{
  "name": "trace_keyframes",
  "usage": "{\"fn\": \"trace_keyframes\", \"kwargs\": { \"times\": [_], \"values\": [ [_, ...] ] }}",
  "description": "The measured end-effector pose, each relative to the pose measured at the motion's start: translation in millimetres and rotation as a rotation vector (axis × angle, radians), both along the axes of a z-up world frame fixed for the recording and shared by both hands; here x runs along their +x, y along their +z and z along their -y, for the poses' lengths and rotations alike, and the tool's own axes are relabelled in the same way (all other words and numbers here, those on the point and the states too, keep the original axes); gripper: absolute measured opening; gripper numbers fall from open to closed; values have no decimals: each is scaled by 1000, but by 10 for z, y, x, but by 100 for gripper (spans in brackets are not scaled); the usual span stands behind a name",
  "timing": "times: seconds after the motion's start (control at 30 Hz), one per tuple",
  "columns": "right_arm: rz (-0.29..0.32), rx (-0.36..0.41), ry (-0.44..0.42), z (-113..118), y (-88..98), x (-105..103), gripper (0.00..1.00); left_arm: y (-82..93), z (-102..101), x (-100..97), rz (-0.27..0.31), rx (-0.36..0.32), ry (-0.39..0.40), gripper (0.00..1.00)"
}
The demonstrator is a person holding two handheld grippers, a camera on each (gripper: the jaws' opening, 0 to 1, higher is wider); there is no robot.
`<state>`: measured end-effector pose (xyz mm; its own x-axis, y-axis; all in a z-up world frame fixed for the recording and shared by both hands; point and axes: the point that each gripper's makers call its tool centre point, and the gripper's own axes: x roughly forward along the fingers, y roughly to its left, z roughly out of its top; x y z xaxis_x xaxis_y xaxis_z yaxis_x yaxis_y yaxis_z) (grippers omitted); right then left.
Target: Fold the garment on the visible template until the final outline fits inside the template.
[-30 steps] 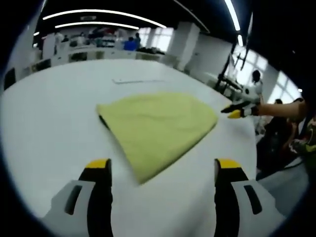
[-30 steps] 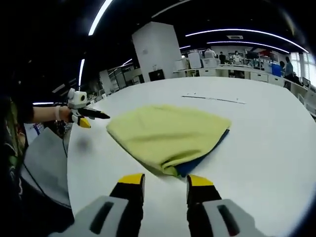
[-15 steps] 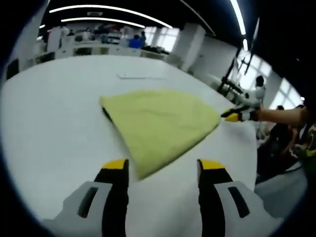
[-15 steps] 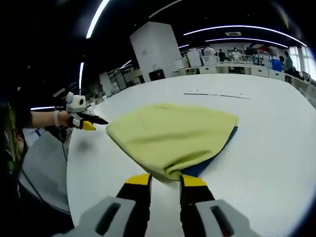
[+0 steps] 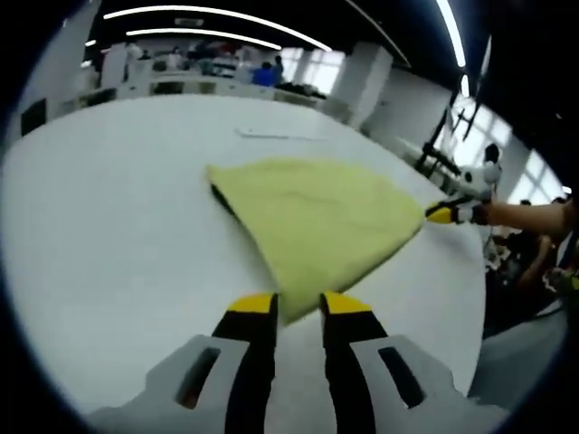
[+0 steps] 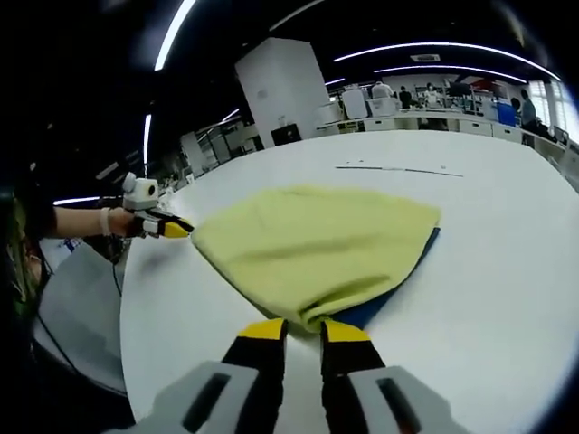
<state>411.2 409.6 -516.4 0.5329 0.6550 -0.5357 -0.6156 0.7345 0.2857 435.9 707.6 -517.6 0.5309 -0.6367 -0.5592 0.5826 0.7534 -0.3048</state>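
A yellow-green garment (image 5: 317, 212) (image 6: 312, 244) lies folded on the white table (image 5: 109, 235) over a blue template (image 6: 403, 280), whose dark edge shows along the cloth's left side (image 5: 223, 197). My left gripper (image 5: 297, 306) has its jaws drawn in on the garment's near corner. It also appears at the cloth's left tip (image 6: 168, 228). My right gripper (image 6: 305, 330) pinches another corner, with the cloth bunched between its yellow tips. It is seen from the other side at the cloth's right tip (image 5: 447, 213).
A thin dark line (image 6: 398, 169) (image 5: 276, 136) marks the table beyond the garment. The table's edge (image 6: 127, 298) runs close to the left gripper, with a person's arm (image 5: 534, 217) and floor beyond. Desks and people (image 5: 262, 74) stand far behind.
Both pairs of jaws have narrowed from wide open onto the garment's corners. Both grippers have moved in towards the cloth.
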Motion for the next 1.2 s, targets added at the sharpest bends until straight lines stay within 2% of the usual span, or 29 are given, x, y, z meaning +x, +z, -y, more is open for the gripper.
{"fn": "trace_keyframes", "kwargs": {
  "times": [0.1,0.2,0.33,0.43,0.7,1.0,1.2],
  "values": [
    [3,-3,-3,2,-11,16,6,-30,-21,3,-9,1,10,12],
    [-1,-1,-10,-2,-20,35,3,-42,-22,-10,-9,6,1,4],
    [-8,0,-16,-3,-33,46,0,-68,-32,-7,-9,17,2,0],
    [-1,-6,-11,-3,-23,40,0,-77,-14,-19,-1,27,-18,0],
    [-7,-12,3,90,51,-28,0,-61,-41,-20,-20,19,2,0],
    [-41,-15,-17,421,84,-64,0,-63,-67,-16,-31,15,16,0],
    [-45,-6,-22,461,96,-81,0,-72,-85,-7,-39,14,25,0]
  ]
}}
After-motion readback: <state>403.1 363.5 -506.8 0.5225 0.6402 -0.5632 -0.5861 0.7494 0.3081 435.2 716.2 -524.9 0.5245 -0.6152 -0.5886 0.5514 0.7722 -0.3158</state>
